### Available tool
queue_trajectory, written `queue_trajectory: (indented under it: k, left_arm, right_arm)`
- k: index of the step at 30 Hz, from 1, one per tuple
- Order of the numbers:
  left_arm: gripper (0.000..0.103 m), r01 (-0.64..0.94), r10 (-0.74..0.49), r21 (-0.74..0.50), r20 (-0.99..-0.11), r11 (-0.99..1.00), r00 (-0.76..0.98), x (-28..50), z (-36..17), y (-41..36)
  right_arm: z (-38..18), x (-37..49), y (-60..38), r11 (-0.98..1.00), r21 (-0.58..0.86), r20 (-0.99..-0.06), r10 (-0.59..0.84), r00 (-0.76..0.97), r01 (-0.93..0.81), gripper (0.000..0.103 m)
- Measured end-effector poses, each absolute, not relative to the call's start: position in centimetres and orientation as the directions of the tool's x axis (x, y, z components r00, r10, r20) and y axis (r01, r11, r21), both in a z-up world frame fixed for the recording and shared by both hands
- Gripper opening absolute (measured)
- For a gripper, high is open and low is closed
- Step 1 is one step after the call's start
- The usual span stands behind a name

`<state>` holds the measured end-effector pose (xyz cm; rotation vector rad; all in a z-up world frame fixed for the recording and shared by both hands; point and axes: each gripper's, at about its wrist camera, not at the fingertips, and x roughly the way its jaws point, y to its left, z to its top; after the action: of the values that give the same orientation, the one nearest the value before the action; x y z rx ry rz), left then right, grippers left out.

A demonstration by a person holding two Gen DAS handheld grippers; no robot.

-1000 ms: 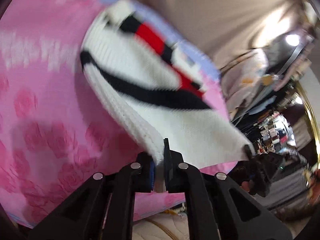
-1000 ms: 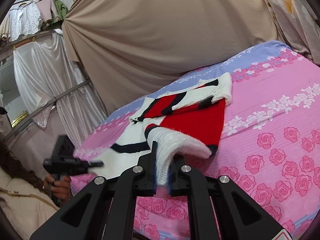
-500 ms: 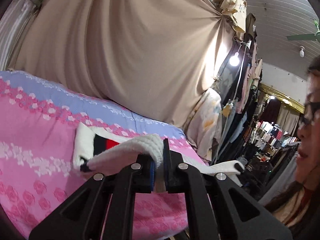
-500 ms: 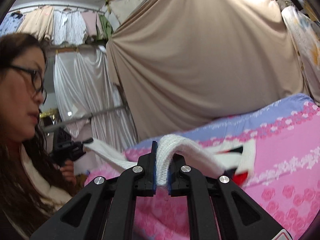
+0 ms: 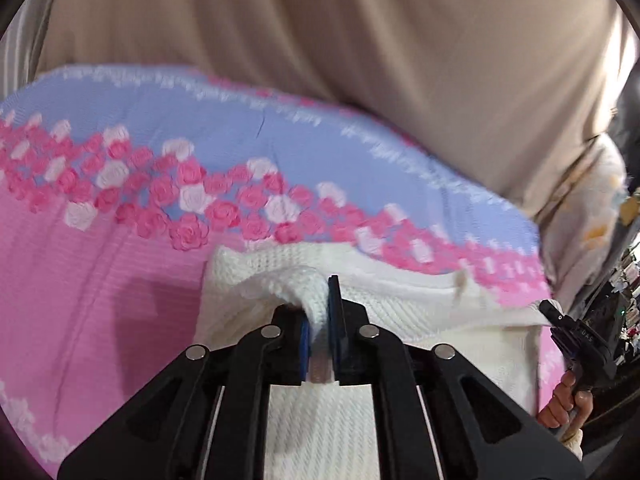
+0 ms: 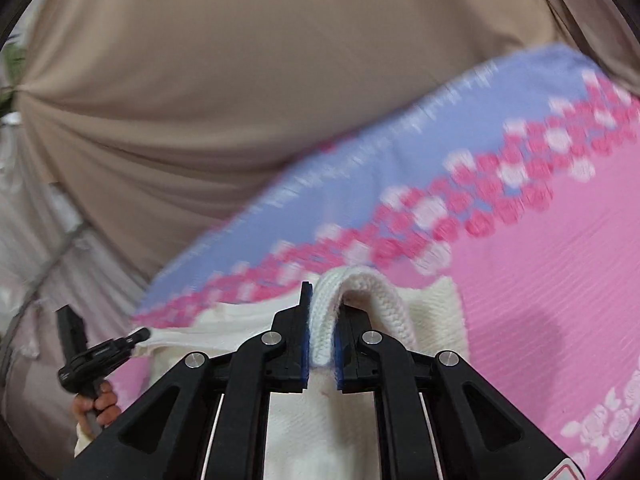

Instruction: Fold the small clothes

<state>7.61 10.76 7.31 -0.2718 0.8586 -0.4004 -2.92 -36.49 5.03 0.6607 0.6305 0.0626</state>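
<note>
White knit hem [image 5: 308, 286] (both claws)

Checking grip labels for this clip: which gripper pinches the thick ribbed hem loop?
The right gripper: a rounded ribbed loop of the white sweater arches from it. The left gripper pinches flatter knit.

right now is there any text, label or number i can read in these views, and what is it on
None can be read for sure.
Faint pale lettering on the right gripper body, seen from the left wrist: too small.
Red-edged sticker at the right wrist view's bottom corner: cut off.
White knit sweater: no visible label.
</note>
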Motion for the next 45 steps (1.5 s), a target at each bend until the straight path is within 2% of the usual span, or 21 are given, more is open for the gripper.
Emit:
queue_trajectory:
  k: [2, 3, 4, 5, 6, 8, 11, 17, 19, 20, 21, 22, 23, 27, 33, 35, 38, 40, 41, 42, 45]
  left_arm:
    - [0.013, 0.207, -0.470, -0.436, -0.672, 0.876, 0.571, 8.0, 6.5, 11.3]
    - [0.021, 0.212, -0.495, -0.464, -0.656, 0.860, 0.569, 7.4, 6.7, 11.9]
    - [0.031, 0.216, -0.505, -0.475, -0.645, 0.853, 0.573, 7.0, 7.0, 12.3]
    - [0.057, 0.216, -0.496, -0.470, -0.630, 0.856, 0.598, 5.8, 7.8, 13.2]
    - [0.071, 0.222, -0.483, -0.457, -0.600, 0.861, 0.638, 4.1, 8.6, 14.1]
    - [0.079, 0.262, -0.461, -0.399, -0.569, 0.879, 0.681, 1.0, 9.9, 15.2]
    - [0.088, 0.267, -0.418, -0.325, -0.625, 0.907, 0.660, -3.0, 9.0, 16.3]
    - [0.085, 0.156, -0.432, -0.414, -0.747, 0.897, 0.506, -6.5, 3.0, 18.0]
    - [0.076, 0.139, -0.445, -0.437, -0.751, 0.889, 0.488, -6.5, 2.1, 18.2]
    - [0.063, 0.134, -0.443, -0.436, -0.757, 0.890, 0.481, -6.3, 2.0, 18.0]
    - [0.050, 0.140, -0.439, -0.429, -0.758, 0.893, 0.482, -6.2, 2.2, 17.9]
    - [0.038, 0.145, -0.432, -0.418, -0.757, 0.897, 0.490, -6.2, 2.5, 17.8]
    - [0.017, 0.159, -0.430, -0.409, -0.754, 0.899, 0.497, -6.4, 3.0, 17.9]
    - [0.014, 0.174, -0.428, -0.400, -0.730, 0.900, 0.533, -8.4, 5.5, 19.7]
    - [0.014, 0.118, -0.385, -0.372, -0.822, 0.921, 0.419, -10.1, 1.3, 20.8]
    - [0.016, 0.123, -0.390, -0.375, -0.814, 0.919, 0.431, -10.3, 1.7, 21.0]
    - [0.028, 0.102, -0.392, -0.392, -0.794, 0.914, 0.464, -10.5, 3.8, 21.8]
    - [0.042, 0.100, -0.390, -0.399, -0.761, 0.911, 0.518, -10.4, 6.0, 22.5]
    - [0.058, 0.110, -0.395, -0.406, -0.731, 0.907, 0.557, -10.1, 7.6, 22.6]
    - [0.069, 0.127, -0.399, -0.408, -0.699, 0.904, 0.593, -9.6, 8.9, 22.5]
    - [0.077, 0.198, -0.392, -0.355, -0.646, 0.914, 0.655, -6.9, 11.3, 19.8]
  right_arm:
    - [4.7, -3.7, -36.9, 0.753, 0.643, -0.487, 0.264, 0.833, 0.138, 0.016]
    - [5.0, -4.7, -37.0, 0.748, 0.651, -0.459, 0.251, 0.852, 0.130, 0.026]
    - [5.5, -6.2, -37.0, 0.759, 0.635, -0.442, 0.205, 0.873, 0.143, 0.046]
    - [6.0, -8.0, -36.8, 0.779, 0.607, -0.421, 0.147, 0.895, 0.158, 0.057]
    - [6.5, -10.0, -36.6, 0.798, 0.581, -0.400, 0.110, 0.910, 0.159, 0.067]
    - [6.5, -13.3, -36.1, 0.827, 0.540, -0.407, 0.094, 0.909, 0.157, 0.067]
    - [4.6, -17.4, -34.9, 0.842, 0.514, -0.485, 0.128, 0.865, 0.164, 0.067]
    - [0.4, -21.4, -32.1, 0.859, 0.479, -0.597, 0.169, 0.784, 0.180, 0.067]
    - [0.2, -21.1, -31.3, 0.866, 0.473, -0.589, 0.176, 0.789, 0.160, 0.063]
    - [0.3, -20.6, -31.1, 0.871, 0.465, -0.588, 0.171, 0.791, 0.158, 0.060]
    - [0.4, -20.3, -30.8, 0.877, 0.453, -0.591, 0.163, 0.790, 0.158, 0.043]
    - [0.7, -19.9, -30.7, 0.884, 0.438, -0.598, 0.151, 0.787, 0.163, 0.009]
    - [1.2, -19.9, -30.7, 0.882, 0.445, -0.592, 0.159, 0.790, 0.156, 0.009]
    - [4.4, -24.0, -31.9, 0.863, 0.492, -0.476, 0.159, 0.865, 0.112, 0.008]
    - [-1.3, -25.8, -33.8, 0.860, 0.415, -0.686, 0.080, 0.724, 0.298, 0.007]
    - [-1.6, -26.2, -33.5, 0.863, 0.409, -0.687, 0.078, 0.723, 0.296, 0.007]
    - [0.7, -26.2, -33.8, 0.873, 0.369, -0.669, 0.010, 0.744, 0.320, 0.013]
    - [2.8, -26.0, -34.4, 0.880, 0.355, -0.632, -0.022, 0.775, 0.315, 0.034]
    - [4.1, -25.4, -34.8, 0.885, 0.348, -0.603, -0.041, 0.796, 0.309, 0.043]
    - [5.3, -24.5, -34.9, 0.892, 0.344, -0.574, -0.047, 0.818, 0.292, 0.060]
    - [7.8, -20.4, -34.6, 0.921, 0.324, -0.517, -0.019, 0.856, 0.216, 0.066]
